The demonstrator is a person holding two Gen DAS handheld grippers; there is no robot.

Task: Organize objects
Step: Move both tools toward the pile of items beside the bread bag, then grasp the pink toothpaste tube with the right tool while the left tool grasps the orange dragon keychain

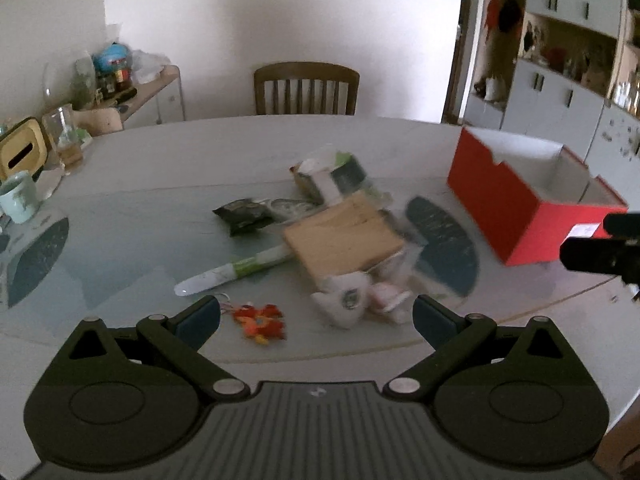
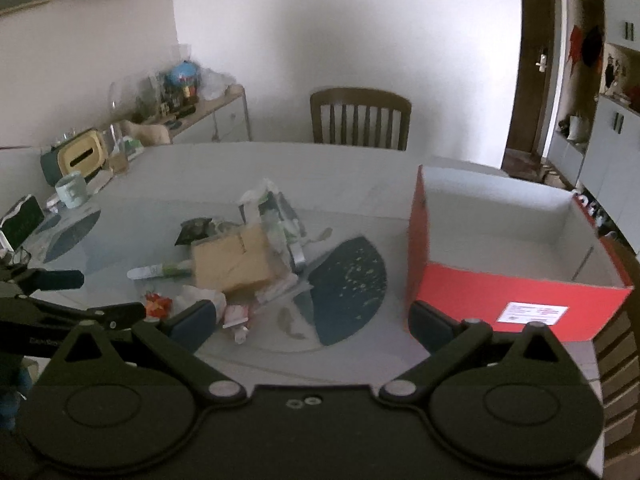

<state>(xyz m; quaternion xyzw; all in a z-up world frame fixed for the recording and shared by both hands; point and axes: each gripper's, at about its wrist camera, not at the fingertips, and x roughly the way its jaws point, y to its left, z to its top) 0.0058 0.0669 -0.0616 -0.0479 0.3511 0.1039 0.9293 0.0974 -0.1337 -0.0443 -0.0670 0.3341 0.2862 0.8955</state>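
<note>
Left wrist view: the left gripper (image 1: 316, 316) hangs low over the near edge of the table (image 1: 240, 148) with its fingers spread wide and nothing between them.
Right wrist view: the right gripper (image 2: 308, 326) is just as wide and just as empty, hovering between the clutter and the red box (image 2: 516, 296).
Where the things are: a loose heap sits mid-table, with a cardboard box (image 1: 344, 240) on top of soft packets, a dark snack packet (image 1: 244, 216) on its far left, a white and green tube (image 1: 236, 272) poking out from under the cardboard, a white pouch (image 1: 344, 304) and a small pink tube (image 1: 388, 300) at the near edge, and a little orange charm (image 1: 260, 322) lying apart.
Destination: the red box stands open and looks empty, well to the right of the heap, so I judge sorting has barely started.
Risk, the heap: things overlap, so tugging the tube or a lower packet would likely drag the cardboard and scatter the rest.
Risk, the charm: it lies flat on a glossy top; wide fingers closing on it may just skid it away.
Risk, soft packets: the pouch could fold or slip out of a pinch taken near its edge.
Risk, two grippers: both aim at the same near corner of the heap, and the right one's fingers already show at the edge of the left view, so a clash looks possible.
Risk, the red box: it is light card with tall walls; a loaded gripper that comes in low could shove it along the table.
Unclear: blur hides what the packets at the back of the heap are.
</note>
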